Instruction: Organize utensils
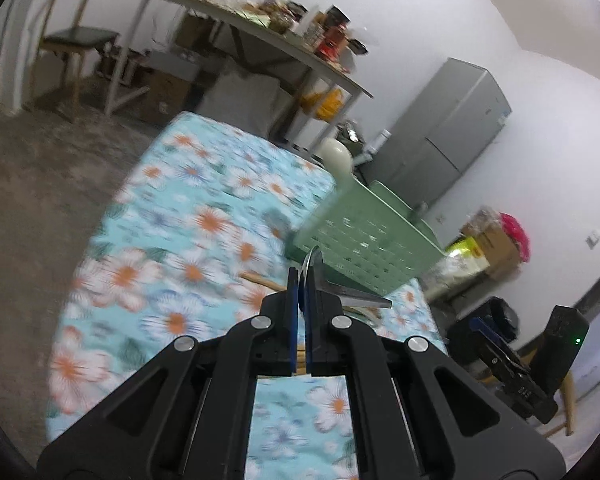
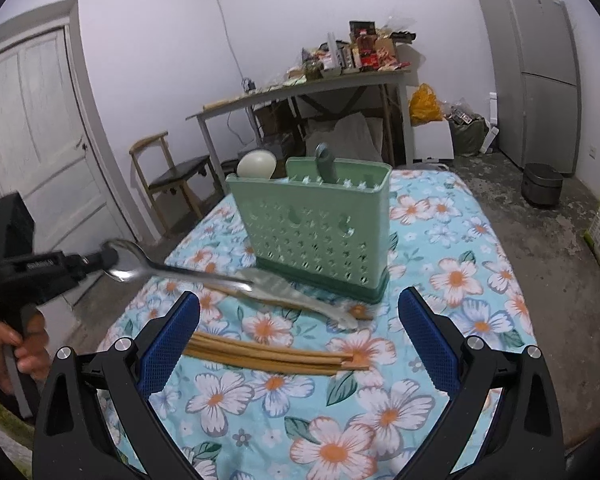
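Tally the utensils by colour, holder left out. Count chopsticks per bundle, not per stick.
Silver: 1, the metal spoon
Wood brown: 2, the front chopstick bundle and the back chopstick bundle
Pale grey: 1, the flat utensil
Cream: 1, the round-headed utensil
Green: 1, the green-handled utensil
Total: 6

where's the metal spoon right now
The metal spoon is off the table, clamped by its bowl in the left gripper at the left of the right wrist view, its handle pointing toward the green utensil holder.
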{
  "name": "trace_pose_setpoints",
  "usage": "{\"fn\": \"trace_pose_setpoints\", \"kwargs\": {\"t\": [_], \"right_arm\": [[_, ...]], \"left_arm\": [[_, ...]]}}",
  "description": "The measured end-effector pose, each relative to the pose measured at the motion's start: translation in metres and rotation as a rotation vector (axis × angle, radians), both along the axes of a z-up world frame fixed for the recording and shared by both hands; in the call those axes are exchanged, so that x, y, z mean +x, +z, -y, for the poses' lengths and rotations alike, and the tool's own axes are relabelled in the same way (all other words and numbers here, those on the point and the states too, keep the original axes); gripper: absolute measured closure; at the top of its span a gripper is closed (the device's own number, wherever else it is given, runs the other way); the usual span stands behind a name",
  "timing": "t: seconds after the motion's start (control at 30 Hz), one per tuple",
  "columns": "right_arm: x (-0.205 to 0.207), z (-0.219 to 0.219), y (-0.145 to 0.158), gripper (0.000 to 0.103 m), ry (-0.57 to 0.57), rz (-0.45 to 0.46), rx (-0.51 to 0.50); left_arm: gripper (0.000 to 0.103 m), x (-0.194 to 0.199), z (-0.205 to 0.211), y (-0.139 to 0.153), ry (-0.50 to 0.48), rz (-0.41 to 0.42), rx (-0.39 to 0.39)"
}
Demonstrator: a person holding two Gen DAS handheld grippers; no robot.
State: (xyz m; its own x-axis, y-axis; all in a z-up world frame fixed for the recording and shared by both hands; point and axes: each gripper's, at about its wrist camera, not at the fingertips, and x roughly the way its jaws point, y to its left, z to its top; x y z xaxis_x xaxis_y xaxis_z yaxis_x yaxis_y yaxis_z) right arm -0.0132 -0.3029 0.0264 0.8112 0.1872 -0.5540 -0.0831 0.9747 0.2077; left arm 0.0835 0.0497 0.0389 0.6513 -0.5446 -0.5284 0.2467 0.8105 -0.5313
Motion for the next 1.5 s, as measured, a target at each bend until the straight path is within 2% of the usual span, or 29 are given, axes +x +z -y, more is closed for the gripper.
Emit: {"fn": "trace_pose_setpoints", "kwargs": {"t": [0.33,0.5,0.7,0.87,0.97,1.13,1.4,1.5], "right_arm": [[0.016,-0.045,-0.012,0.012,0.084,-0.047,-0.081],[0.035,-0.070,-0.019,0.015,0.151,-0.071,-0.139],[0.059,-0.097,-0.030,0.026,0.210,-0.107,-0.219],[0.082,-0.119,-0.037,0.040,0.247,-0.125,-0.302],[0.095,-0.126,-0.040,0.046,0.262,-0.144,-0.315],[0.118,-0.133,-0.045,0.057,0.255,-0.170,-0.348],[0.142,-0.142,-0.065,0.066,0.245,-0.242,-0.431],[0.147,-0.140,-0.071,0.075,0.222,-0.265,-0.452]], "left_arm": [[0.102,-0.011,-0.050,0.008,0.123,0.056,0.007],[0.102,-0.010,-0.069,0.001,0.170,0.036,-0.015],[0.102,-0.007,-0.084,-0.007,0.193,0.024,-0.021],[0.102,-0.003,-0.092,-0.007,0.216,0.037,-0.019],[0.102,0.000,-0.093,-0.008,0.218,0.042,-0.019],[0.102,0.003,-0.095,-0.011,0.222,0.042,-0.024],[0.102,0.011,-0.102,-0.018,0.239,0.020,-0.034],[0.102,0.012,-0.103,-0.020,0.244,0.015,-0.037]]}}
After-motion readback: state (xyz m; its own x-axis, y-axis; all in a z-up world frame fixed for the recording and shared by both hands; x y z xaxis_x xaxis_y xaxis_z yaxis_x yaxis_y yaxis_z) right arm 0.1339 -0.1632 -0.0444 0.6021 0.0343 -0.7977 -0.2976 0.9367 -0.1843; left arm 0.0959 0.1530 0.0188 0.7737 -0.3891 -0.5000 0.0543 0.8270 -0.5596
